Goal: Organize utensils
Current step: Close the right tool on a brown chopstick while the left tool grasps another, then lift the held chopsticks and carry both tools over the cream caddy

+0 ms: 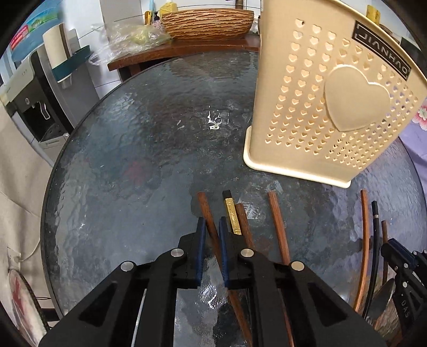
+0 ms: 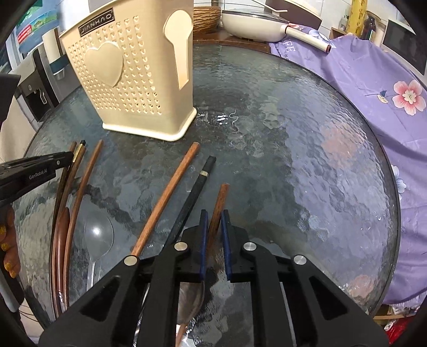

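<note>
Chopsticks and spoons are lying spread across the near part of a round glass table (image 2: 307,165), in front of a cream perforated holder (image 2: 133,80) that is standing upright on the glass. Left tongs (image 1: 212,223) are pointing steeply down and clamping a brown chopstick (image 1: 206,213) between their blue pads, with the stick's blunt end sticking out past the tips toward the holder. Just to the right of it a black chopstick with a gold band (image 1: 231,215) is lying against another brown one (image 1: 244,224), and a further brown stick (image 1: 277,221) is lying a little apart. Right tongs (image 2: 213,221) are likewise closed on a brown handle (image 2: 220,202) whose end is reaching out beyond the pads; a spoon bowl (image 2: 190,301) is showing under the tongs' body, though whether it belongs to that handle is hard to tell. Beside these tongs a black chopstick with a pale band (image 2: 198,186) and a long brown stick (image 2: 170,194) are lying angled toward the holder. Farther left a clear plastic spoon (image 2: 97,235) is resting bowl up on the glass. A purple flowered cloth (image 2: 373,88) is covering the table's right edge, and a woven basket (image 1: 208,22) is sitting on a wooden shelf behind.
</note>
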A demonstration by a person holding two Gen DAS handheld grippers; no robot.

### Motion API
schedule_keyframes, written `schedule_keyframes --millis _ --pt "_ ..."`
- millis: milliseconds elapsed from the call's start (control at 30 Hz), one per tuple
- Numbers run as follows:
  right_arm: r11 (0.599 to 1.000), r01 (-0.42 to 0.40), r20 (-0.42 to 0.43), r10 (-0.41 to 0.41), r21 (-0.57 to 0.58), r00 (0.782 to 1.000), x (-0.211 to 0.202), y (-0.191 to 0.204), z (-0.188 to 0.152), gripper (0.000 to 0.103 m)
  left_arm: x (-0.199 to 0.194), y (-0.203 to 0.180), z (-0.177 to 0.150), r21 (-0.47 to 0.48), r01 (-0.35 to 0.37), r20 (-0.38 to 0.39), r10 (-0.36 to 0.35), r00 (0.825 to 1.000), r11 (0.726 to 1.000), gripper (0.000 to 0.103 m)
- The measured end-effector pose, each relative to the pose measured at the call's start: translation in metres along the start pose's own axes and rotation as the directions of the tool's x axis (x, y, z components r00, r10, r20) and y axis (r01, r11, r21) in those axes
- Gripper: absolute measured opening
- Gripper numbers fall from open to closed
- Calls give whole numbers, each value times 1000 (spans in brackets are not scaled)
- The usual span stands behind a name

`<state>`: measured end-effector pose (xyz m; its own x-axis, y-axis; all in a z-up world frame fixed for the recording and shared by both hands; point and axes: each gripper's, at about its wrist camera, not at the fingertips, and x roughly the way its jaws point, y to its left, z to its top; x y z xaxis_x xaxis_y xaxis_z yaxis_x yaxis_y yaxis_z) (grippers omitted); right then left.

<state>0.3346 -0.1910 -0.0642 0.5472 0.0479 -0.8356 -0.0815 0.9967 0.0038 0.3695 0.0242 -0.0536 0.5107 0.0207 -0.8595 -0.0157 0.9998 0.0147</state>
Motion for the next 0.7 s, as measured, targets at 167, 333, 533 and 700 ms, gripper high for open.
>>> schedule_keyframes --millis 167,333,533,700 --pt "999 -25 4 25 33 1000 2 -6 6 9 1 4 0 -22 17 11 -17 1000 1000 9" --pt "993 -89 15 88 83 996 6 -18 12 8 2 9 1 -48 41 15 -40 999 998 9" --pt "978 -170 73 162 123 984 0 -32 19 8 -5 23 5 -88 92 48 -88 995 992 8" --pt "966 -224 170 201 128 965 -23 -44 31 8 -27 28 11 -87 104 113 -94 989 991 6"
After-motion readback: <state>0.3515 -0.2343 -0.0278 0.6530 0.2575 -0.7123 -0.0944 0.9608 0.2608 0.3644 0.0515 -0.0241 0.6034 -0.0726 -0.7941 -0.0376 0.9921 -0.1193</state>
